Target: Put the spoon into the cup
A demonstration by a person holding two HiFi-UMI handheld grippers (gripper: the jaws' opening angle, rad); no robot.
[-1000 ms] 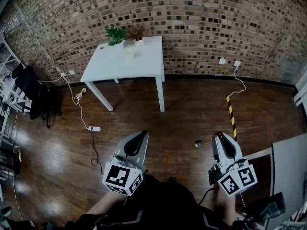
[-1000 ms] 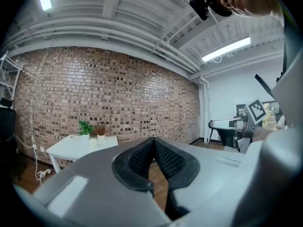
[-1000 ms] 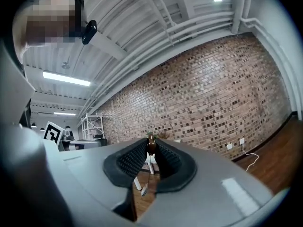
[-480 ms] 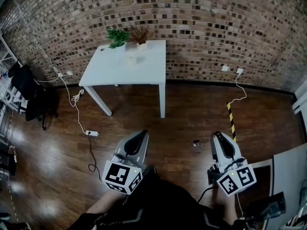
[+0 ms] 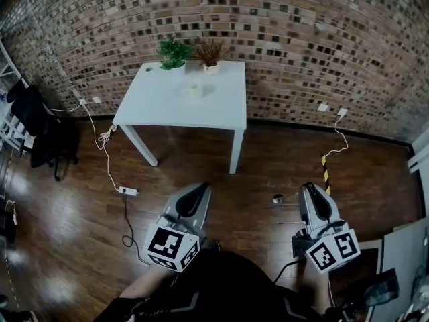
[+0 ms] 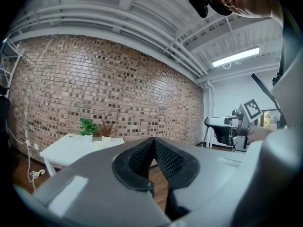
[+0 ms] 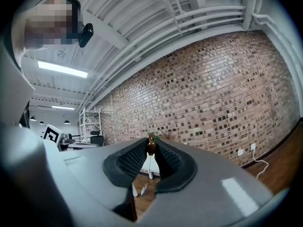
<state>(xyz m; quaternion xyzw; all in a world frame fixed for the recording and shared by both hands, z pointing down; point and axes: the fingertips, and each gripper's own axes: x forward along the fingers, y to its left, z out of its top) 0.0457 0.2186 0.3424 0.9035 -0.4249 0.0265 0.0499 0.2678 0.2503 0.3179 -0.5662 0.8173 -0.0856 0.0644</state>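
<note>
Head view: cup [image 5: 194, 90] on table [image 5: 224, 110]

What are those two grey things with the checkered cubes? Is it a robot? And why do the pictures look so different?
It's not a robot. A person holds a pinching tool in each hand. The left gripper is shut and empty. The right gripper pinches a spoon. One picture comes from a camera on the person's head, looking down. The other two come from cameras riding on the grippers. Ahead stands a white table with a cup and two potted plants on it.
</note>
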